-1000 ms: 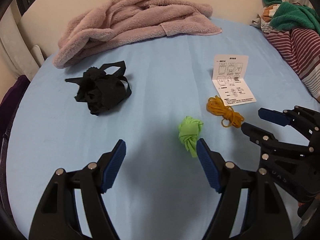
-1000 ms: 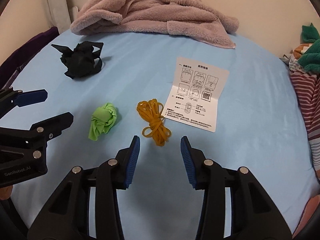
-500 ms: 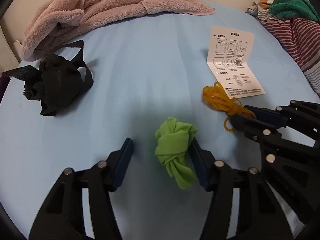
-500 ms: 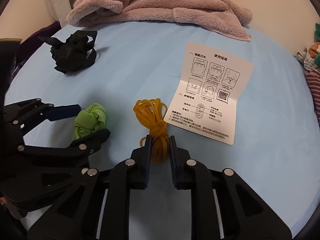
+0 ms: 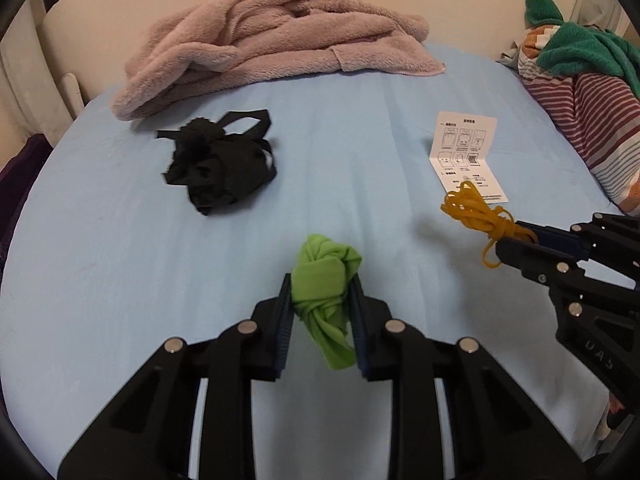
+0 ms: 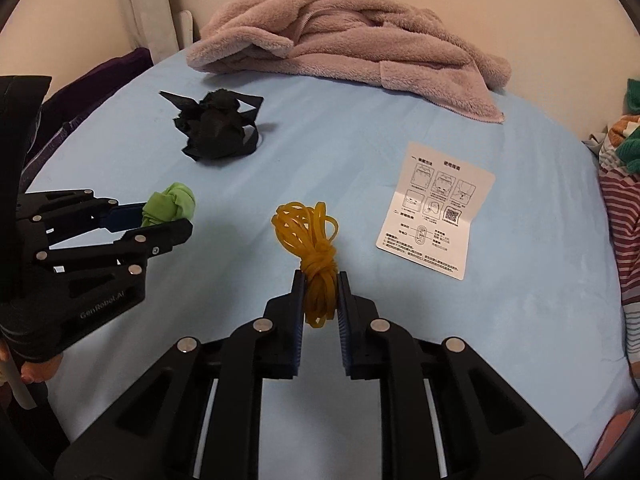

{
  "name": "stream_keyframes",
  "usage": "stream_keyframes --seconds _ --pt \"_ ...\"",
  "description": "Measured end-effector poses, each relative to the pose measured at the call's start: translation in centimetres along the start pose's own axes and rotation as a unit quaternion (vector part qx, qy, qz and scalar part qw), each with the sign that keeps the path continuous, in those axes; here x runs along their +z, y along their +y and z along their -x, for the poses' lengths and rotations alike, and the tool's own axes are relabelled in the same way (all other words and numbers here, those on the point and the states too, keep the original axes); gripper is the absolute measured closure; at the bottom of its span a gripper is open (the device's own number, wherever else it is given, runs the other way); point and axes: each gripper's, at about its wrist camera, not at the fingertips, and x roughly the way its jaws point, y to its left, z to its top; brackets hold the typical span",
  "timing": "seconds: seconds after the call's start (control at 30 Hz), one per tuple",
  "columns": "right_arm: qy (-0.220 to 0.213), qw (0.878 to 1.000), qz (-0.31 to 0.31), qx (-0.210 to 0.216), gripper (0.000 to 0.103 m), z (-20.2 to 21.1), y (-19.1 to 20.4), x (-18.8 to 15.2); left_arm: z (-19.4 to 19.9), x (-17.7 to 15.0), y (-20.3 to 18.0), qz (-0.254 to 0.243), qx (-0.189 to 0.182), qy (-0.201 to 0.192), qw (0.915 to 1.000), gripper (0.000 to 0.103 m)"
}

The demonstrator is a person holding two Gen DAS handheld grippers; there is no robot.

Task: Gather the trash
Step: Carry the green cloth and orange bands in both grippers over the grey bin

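The left gripper is closing, its jaws pinching the knotted green rag above the blue sheet. The right gripper stands clamped tight on the yellow rubber-band bundle, beside the leaflet.

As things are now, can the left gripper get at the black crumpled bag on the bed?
Probably not yet. The left gripper is closing on the green knotted rag, so it is occupied. The path itself looks free: only bare blue sheet lies between it and the black bag.

Soft, dim indoor light; faint shadows on the blue sheet, sharp centre, fisheye bending with dark corners
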Motion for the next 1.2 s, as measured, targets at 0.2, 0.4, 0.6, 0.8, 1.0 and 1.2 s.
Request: stream_keyframes --seconds 0.2,0.4,0.6,0.8,1.0,1.2 --pt "-0.018 0.999 0.029 0.027 0.089 4.3 5.3 1.0 6.3 -2.4 4.8 0.021 0.044 -0.016 0.9987 0.077" --pt "-0.033 0.994 0.076 0.073 0.089 8.3 13.3 2.4 12.9 -6.3 11.2 0.051 0.092 -0.026 0.9942 0.077" --pt "-0.048 0.981 0.140 0.125 0.089 11.3 23.0 3.3 19.7 -11.4 18.9 0.111 0.144 -0.034 0.9827 0.077" --pt "-0.059 0.959 0.208 0.184 0.089 13.9 33.7 3.6 27.3 -17.3 26.4 0.172 0.208 -0.043 0.9618 0.077" --pt "-0.071 0.928 0.271 0.245 0.089 16.2 44.3 3.3 34.6 -24.4 33.3 0.241 0.276 -0.043 0.9295 0.077" --pt "-0.071 0.885 0.343 0.306 0.089 18.6 55.2 1.9 41.1 -32.0 38.8 0.312 0.337 -0.033 0.8876 0.077"
